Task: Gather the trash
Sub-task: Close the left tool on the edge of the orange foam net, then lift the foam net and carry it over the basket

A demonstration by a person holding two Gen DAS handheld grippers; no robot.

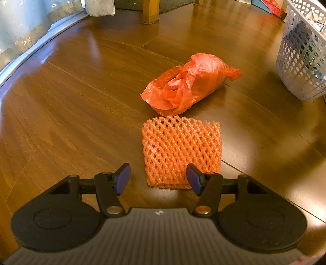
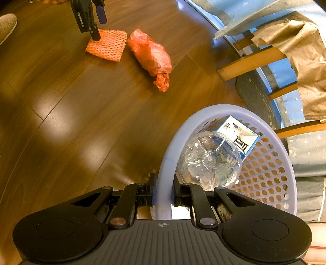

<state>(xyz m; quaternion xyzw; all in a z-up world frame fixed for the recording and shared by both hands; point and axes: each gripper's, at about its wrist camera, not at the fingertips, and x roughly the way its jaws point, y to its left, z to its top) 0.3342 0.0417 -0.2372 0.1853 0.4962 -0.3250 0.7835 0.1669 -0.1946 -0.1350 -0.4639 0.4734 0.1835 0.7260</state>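
An orange foam net sleeve (image 1: 181, 150) lies flat on the wood floor. Just beyond it sits a crumpled red plastic bag (image 1: 189, 83). My left gripper (image 1: 159, 179) is open, hovering over the near edge of the net, with nothing between its fingers. In the right wrist view the net (image 2: 108, 45) and the bag (image 2: 151, 57) lie far off, with the left gripper (image 2: 97, 26) above the net. My right gripper (image 2: 164, 191) is shut on the rim of a pale perforated basket (image 2: 165, 163), which holds a clear plastic bottle (image 2: 209, 161) and a blue-white carton (image 2: 240, 136).
The basket (image 1: 303, 59) stands at the right in the left wrist view. A wooden chair leg (image 1: 149, 12) and a starred curtain (image 1: 24, 32) lie beyond. Wooden chair legs (image 2: 250, 63), draped cloth (image 2: 305, 61) and a slipper (image 2: 6, 26) edge the floor.
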